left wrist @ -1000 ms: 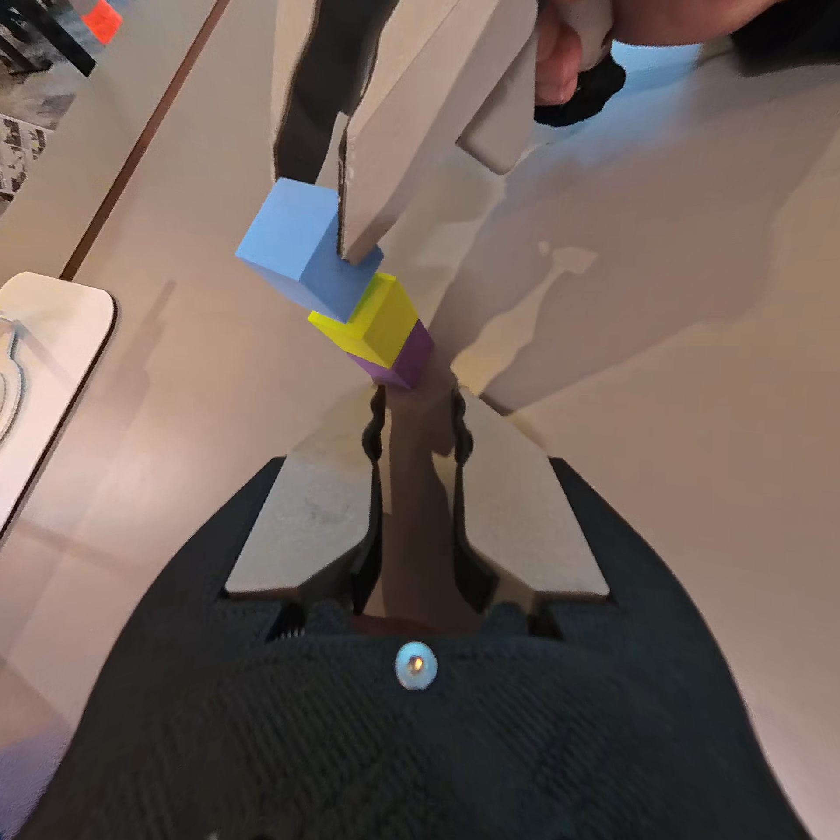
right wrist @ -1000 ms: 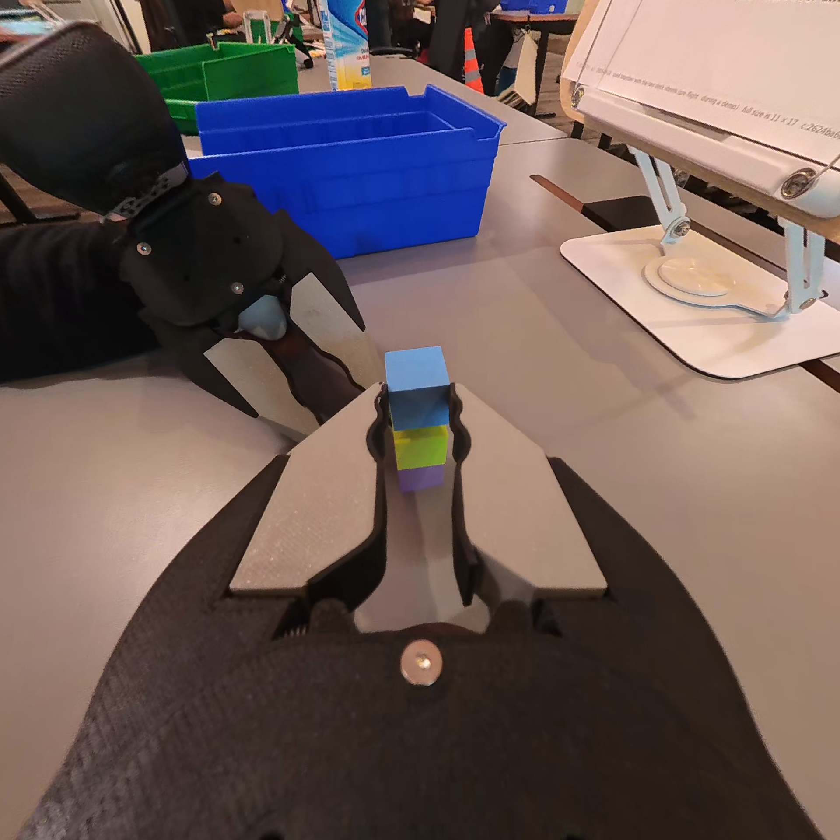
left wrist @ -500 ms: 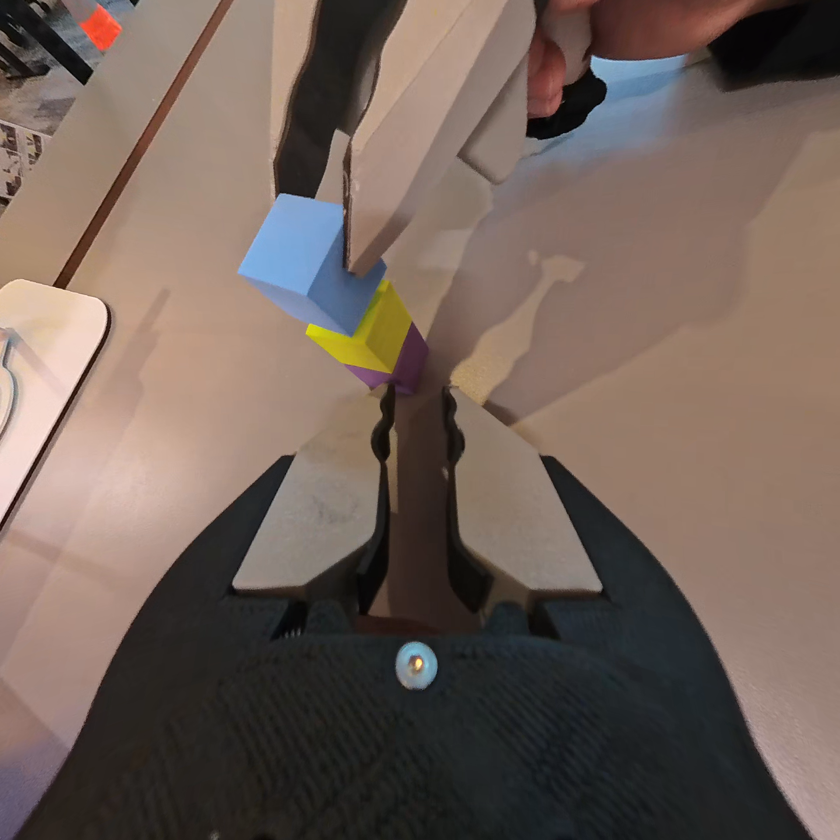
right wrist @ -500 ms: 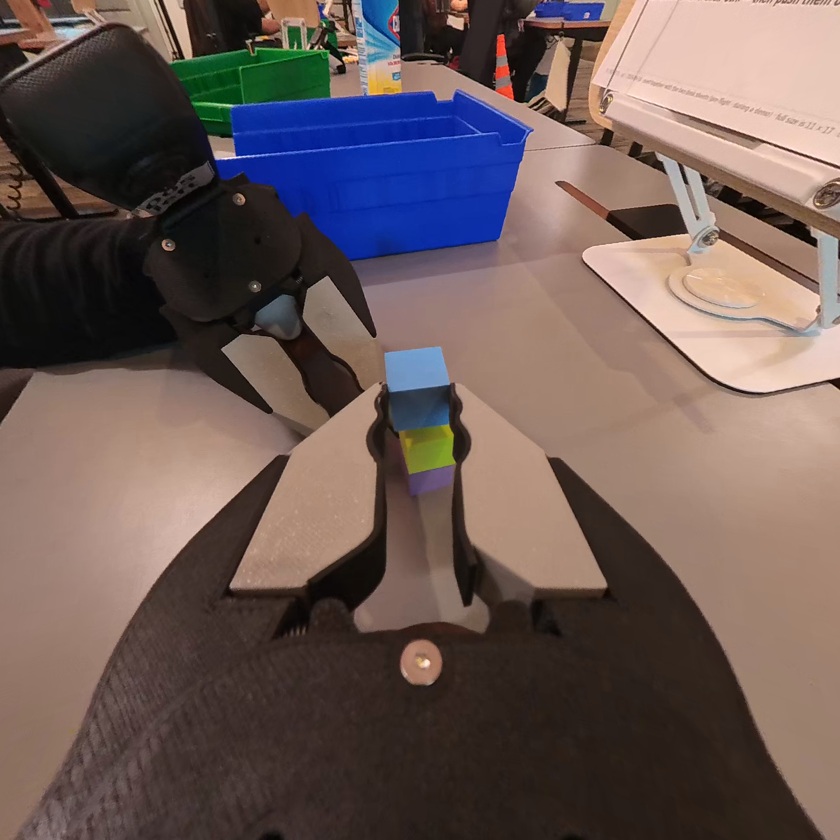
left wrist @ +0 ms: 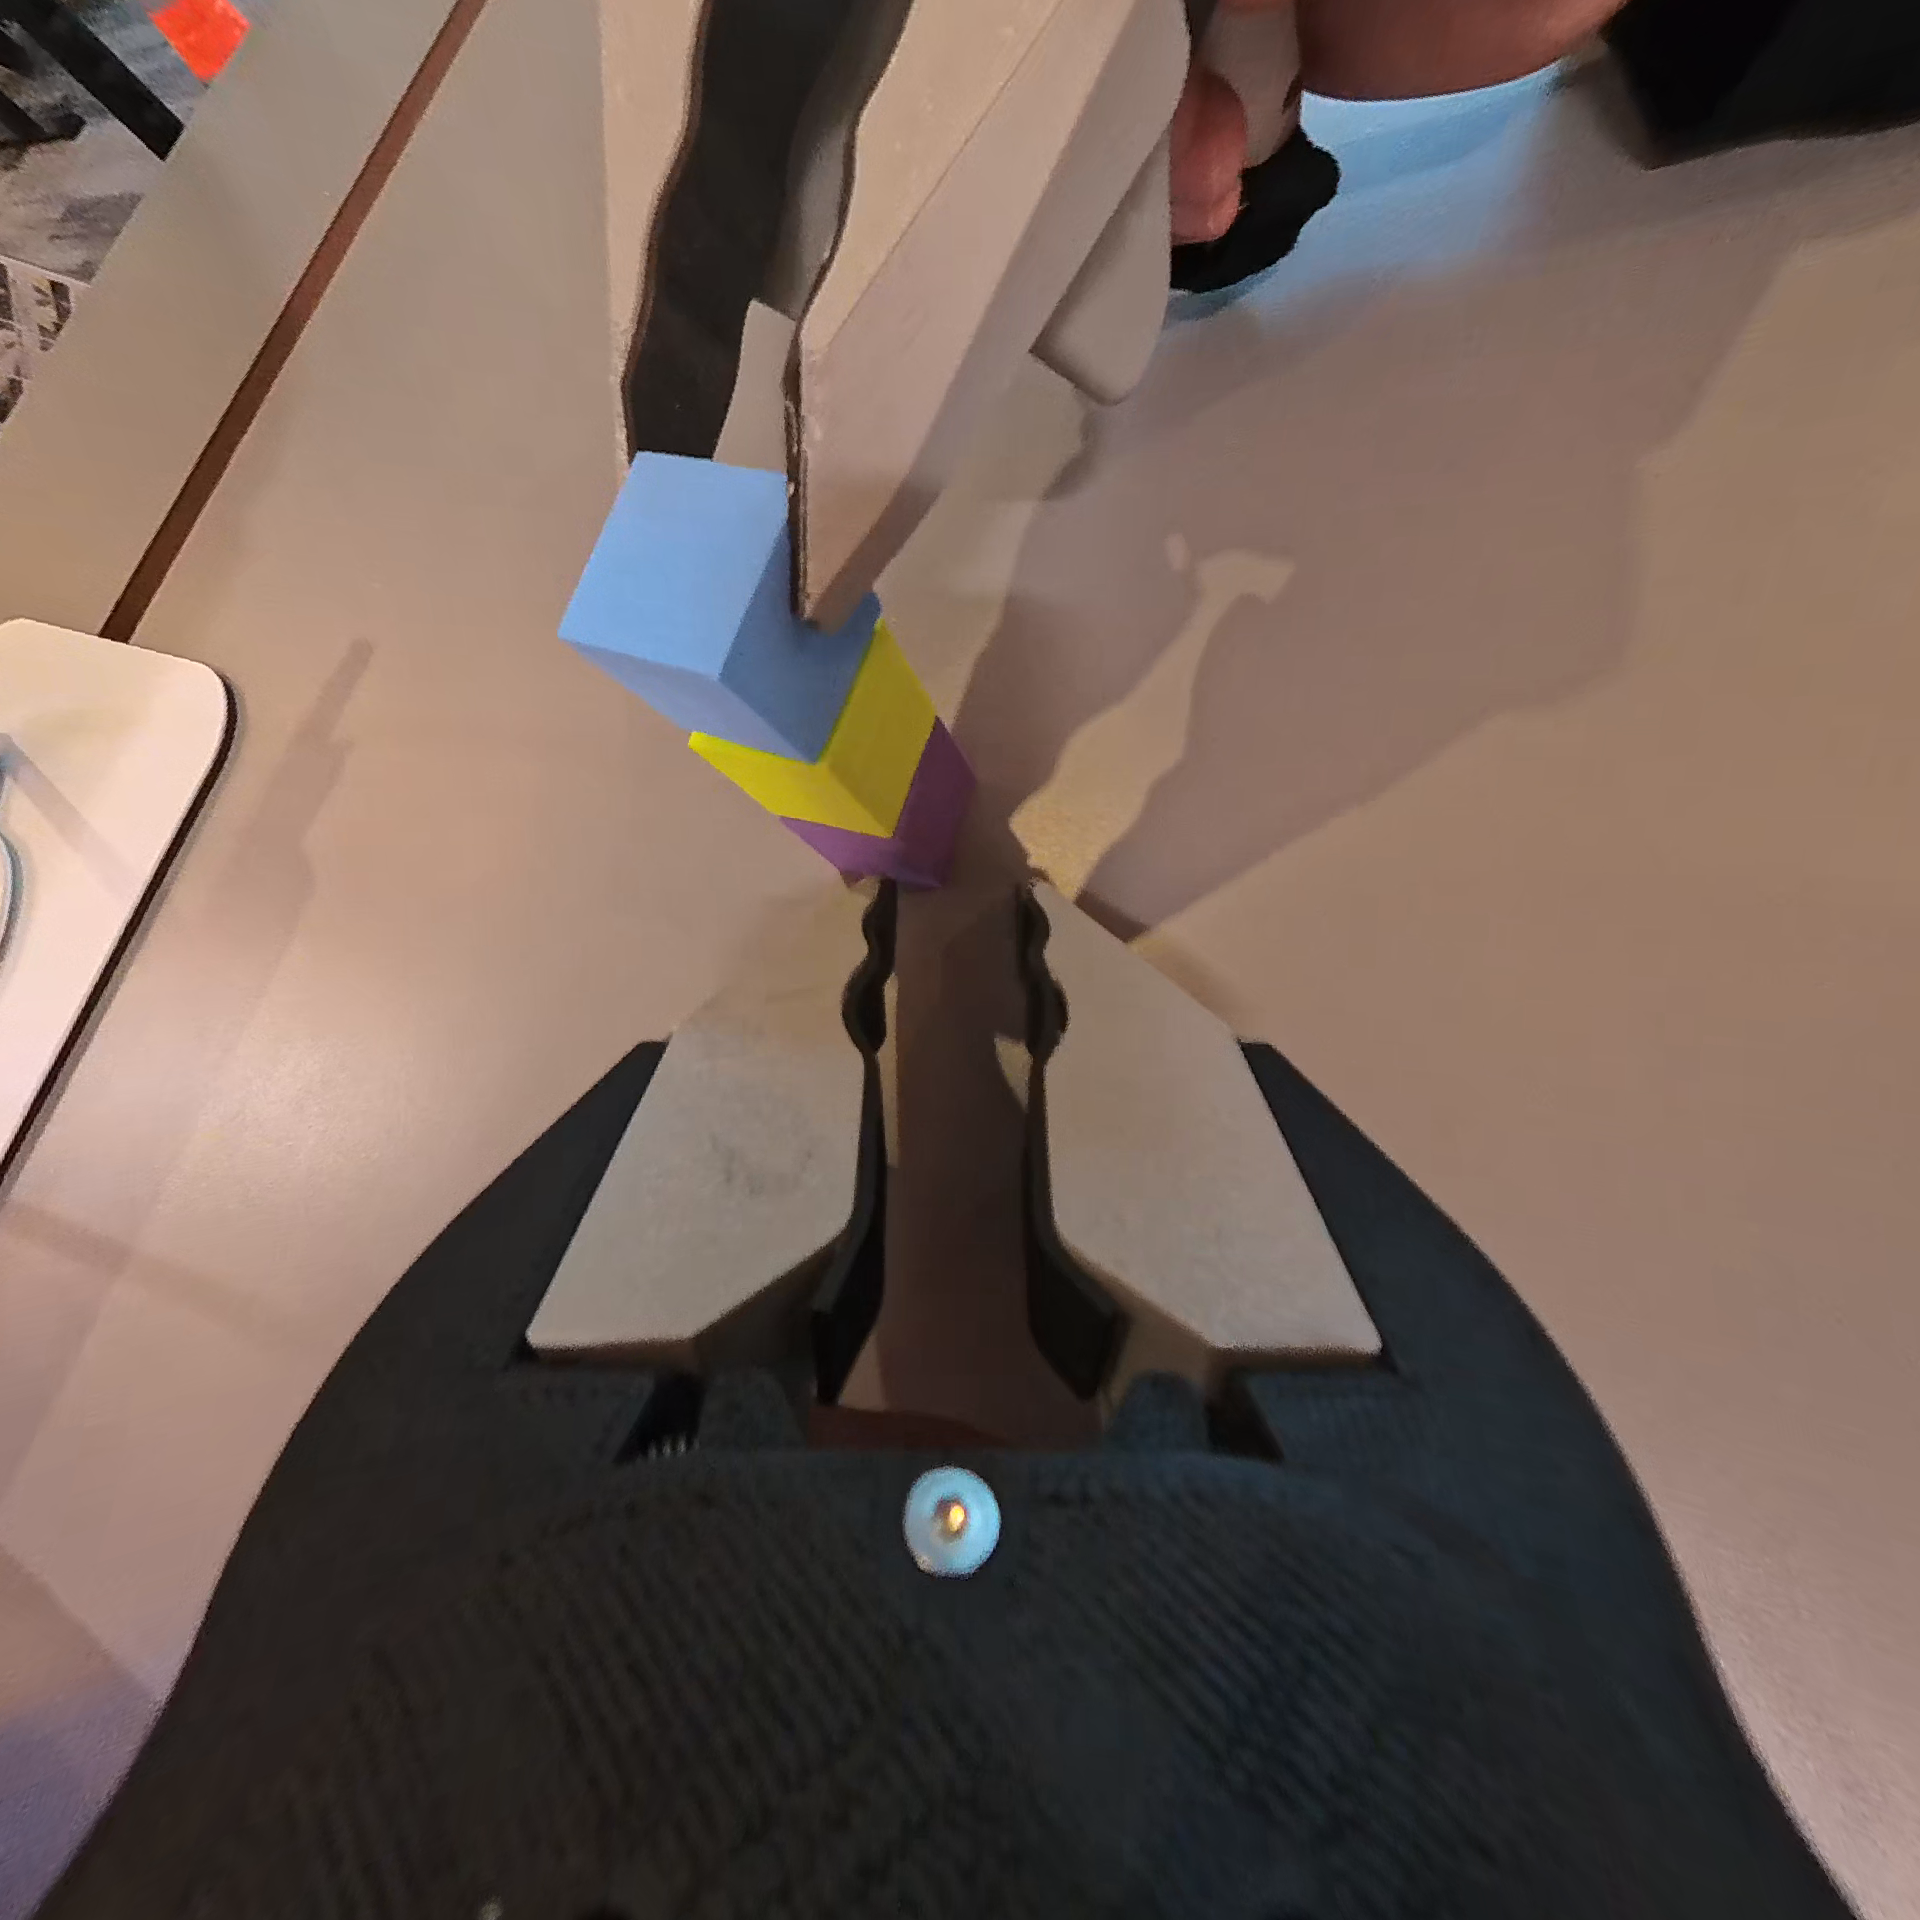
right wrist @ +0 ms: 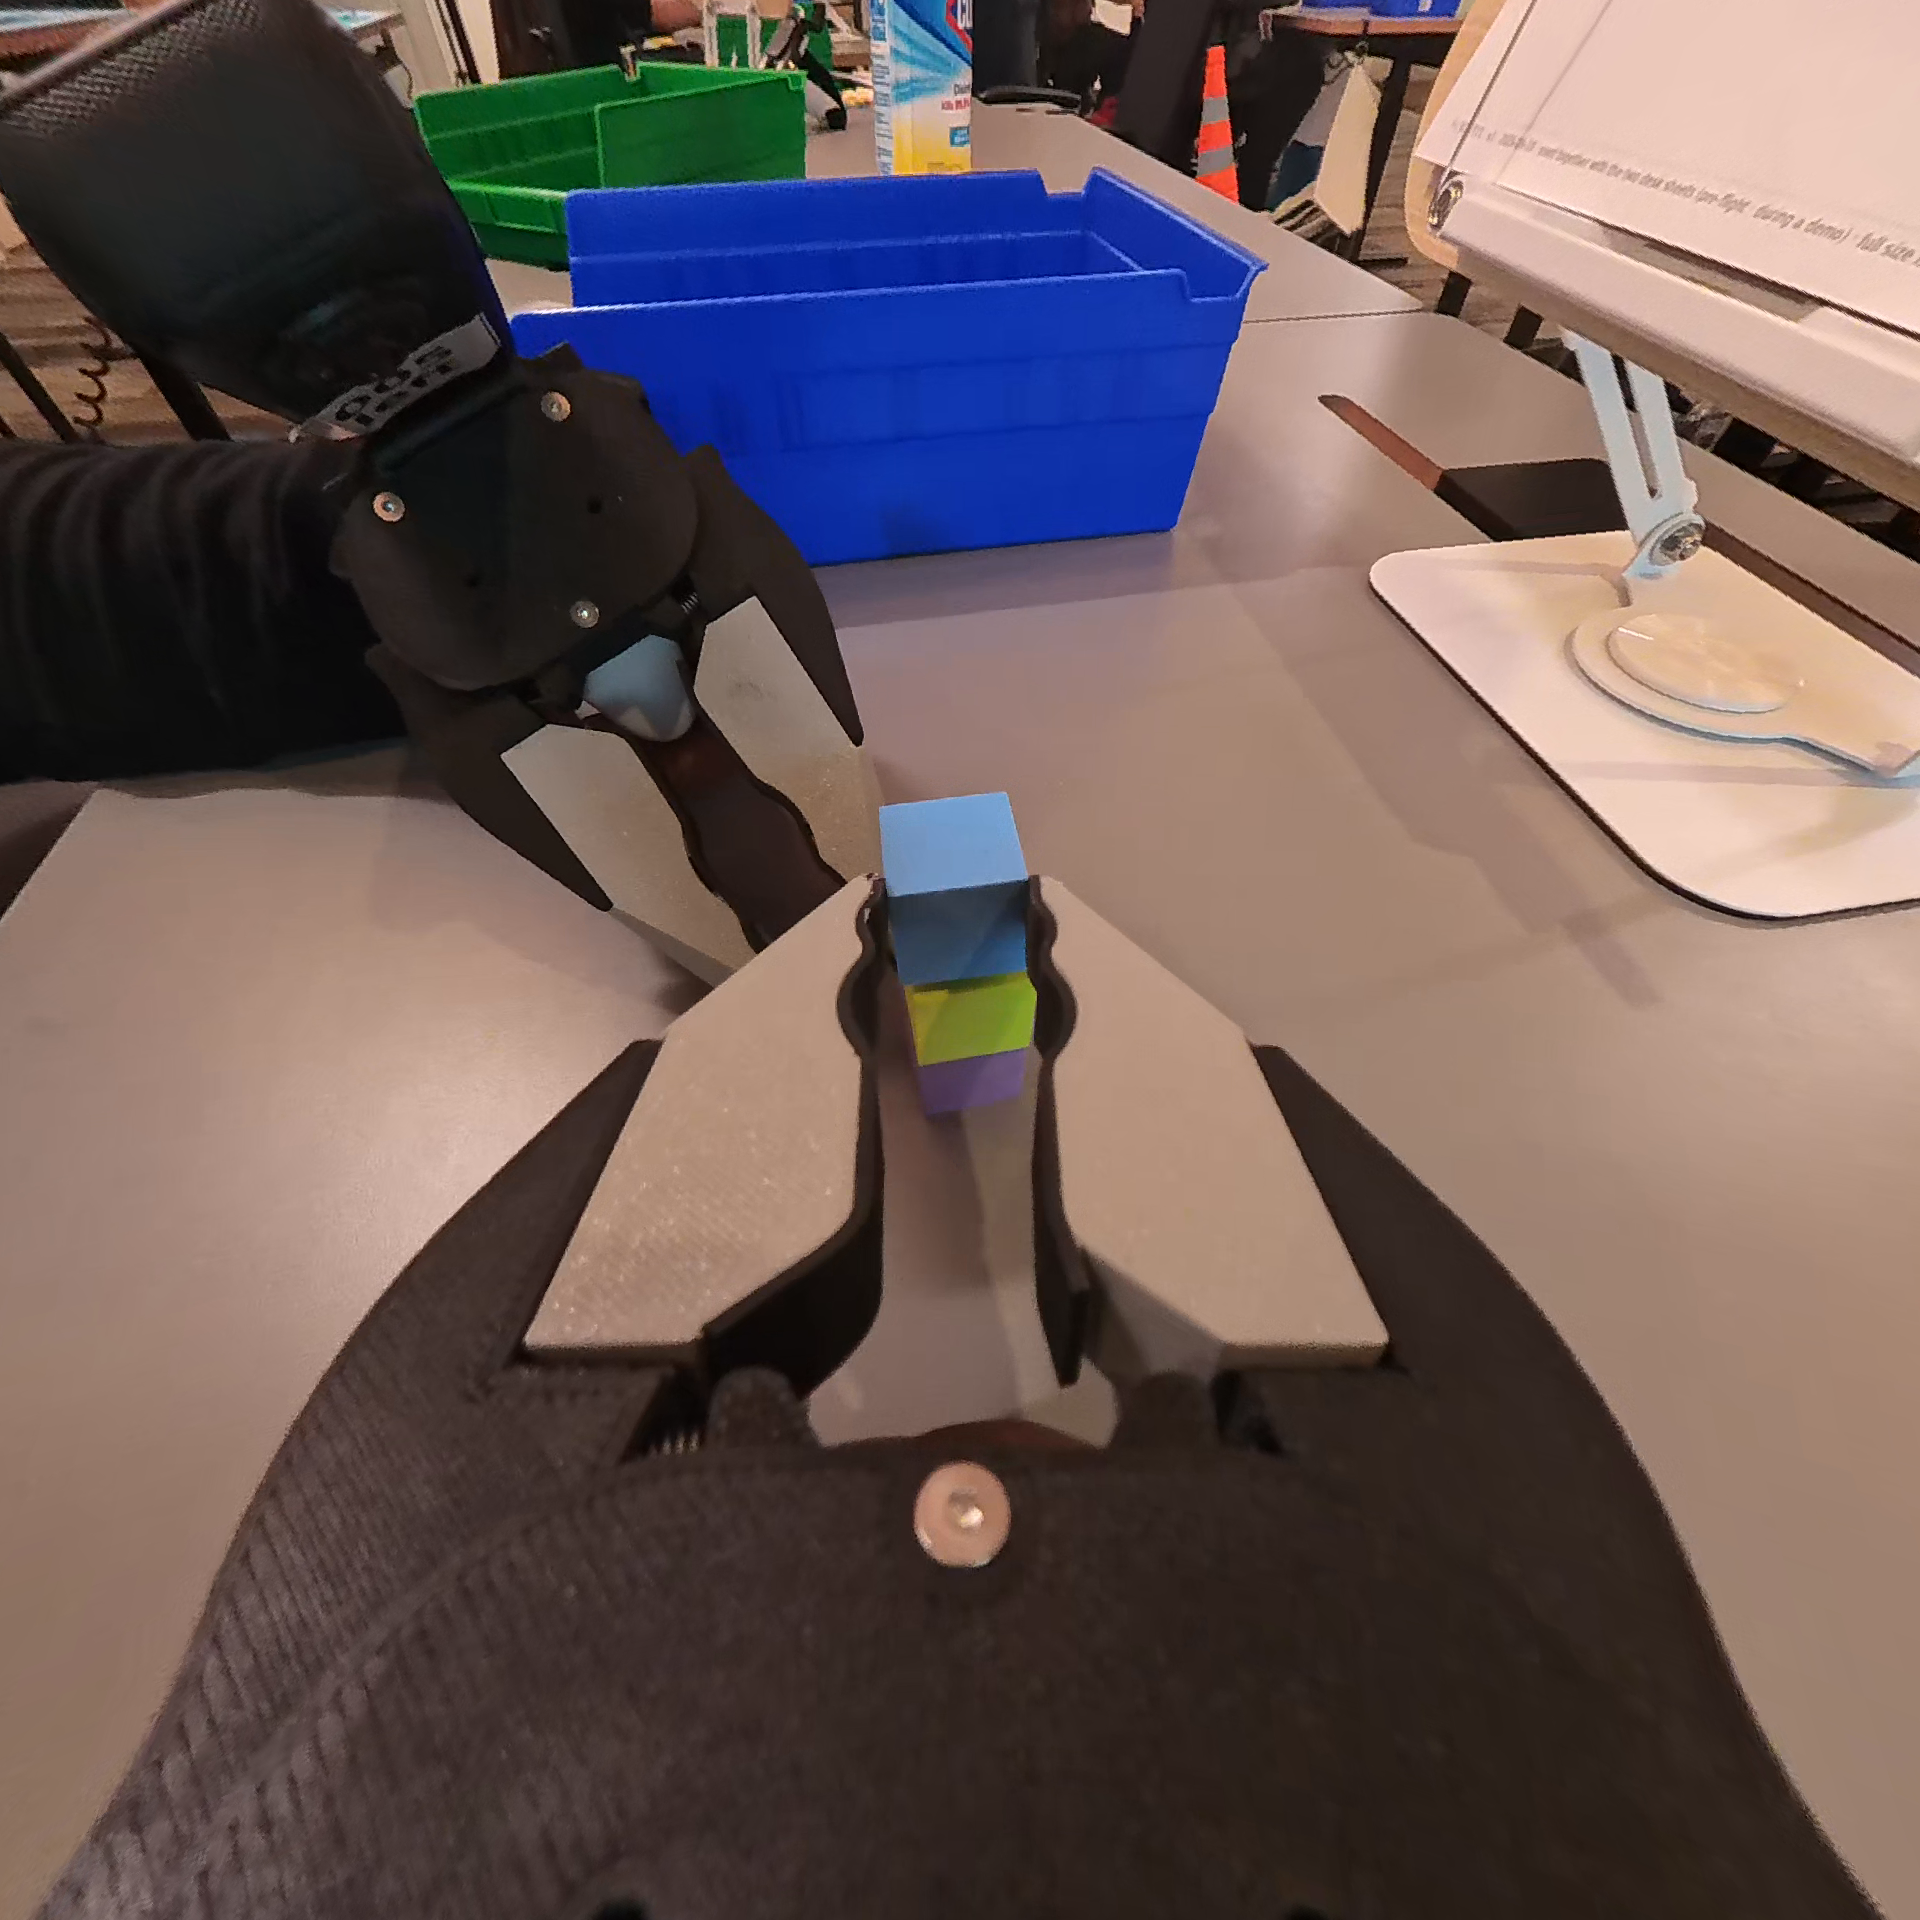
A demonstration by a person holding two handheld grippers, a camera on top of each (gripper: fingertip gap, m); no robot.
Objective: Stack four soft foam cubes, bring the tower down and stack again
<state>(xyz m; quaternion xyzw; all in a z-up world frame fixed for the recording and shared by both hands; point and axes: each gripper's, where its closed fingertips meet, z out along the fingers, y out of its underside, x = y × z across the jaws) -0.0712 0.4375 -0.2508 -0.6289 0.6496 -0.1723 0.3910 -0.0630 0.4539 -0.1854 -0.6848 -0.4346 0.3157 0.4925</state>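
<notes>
A three-cube tower stands on the grey table: purple cube (right wrist: pixel 971 1081) at the bottom, yellow cube (right wrist: pixel 971 1023) in the middle, blue cube (right wrist: pixel 951 852) on top. My right gripper (right wrist: pixel 954 904) is shut on the blue cube, one fingertip on each side. In the left wrist view the blue cube (left wrist: pixel 675 571), yellow cube (left wrist: pixel 883 727) and purple cube (left wrist: pixel 925 821) lean away, with the right gripper's fingers (left wrist: pixel 935 312) coming down onto the blue one. My left gripper (left wrist: pixel 956 894) is open and empty, its tips just short of the purple cube. It also shows in the right wrist view (right wrist: pixel 769 894), left of the tower.
A blue bin (right wrist: pixel 883 416) stands behind the tower, with a green bin (right wrist: pixel 623 135) farther back. A white stand base (right wrist: pixel 1662 727) with a tilted board sits at the right; the base also shows in the left wrist view (left wrist: pixel 83 831). A black sleeve lies at the left.
The tower and the right gripper's hold on the blue cube are unchanged. The right wrist view has shifted slightly. My left gripper's fingers have narrowed a little near the purple cube.
</notes>
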